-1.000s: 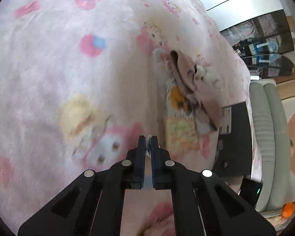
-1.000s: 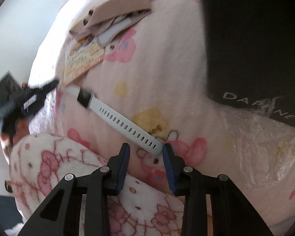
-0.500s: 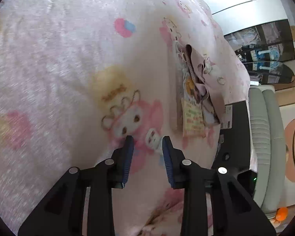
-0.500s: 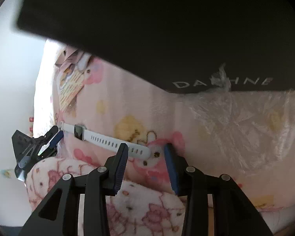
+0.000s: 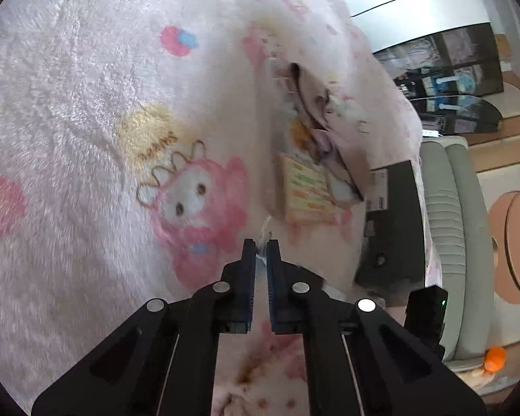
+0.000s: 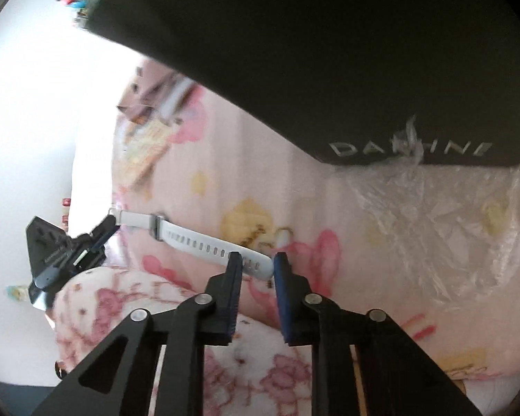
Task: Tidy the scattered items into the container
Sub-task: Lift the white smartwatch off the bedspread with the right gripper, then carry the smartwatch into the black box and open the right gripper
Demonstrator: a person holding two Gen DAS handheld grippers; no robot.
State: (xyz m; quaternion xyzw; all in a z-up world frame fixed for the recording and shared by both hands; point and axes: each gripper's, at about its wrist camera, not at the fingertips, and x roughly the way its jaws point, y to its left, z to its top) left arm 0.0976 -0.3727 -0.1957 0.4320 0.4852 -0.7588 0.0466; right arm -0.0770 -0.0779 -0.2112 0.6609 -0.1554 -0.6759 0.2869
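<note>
Watch (image 6: 204, 242) lies stretched across the pink blanket (image 6: 294, 187) below the black box (image 6: 294, 52). Left gripper (image 5: 261, 248) pinches its buckle end; right gripper (image 6: 257, 267) is closing around the strap tip, seemingly not yet pressing.

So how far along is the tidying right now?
Early: nothing shows as put away. In hand: the white watch strap, left gripper shut on one end, right gripper closing on the other. Left: the cards and pouches on the pink blanket, beside the black box.
</note>
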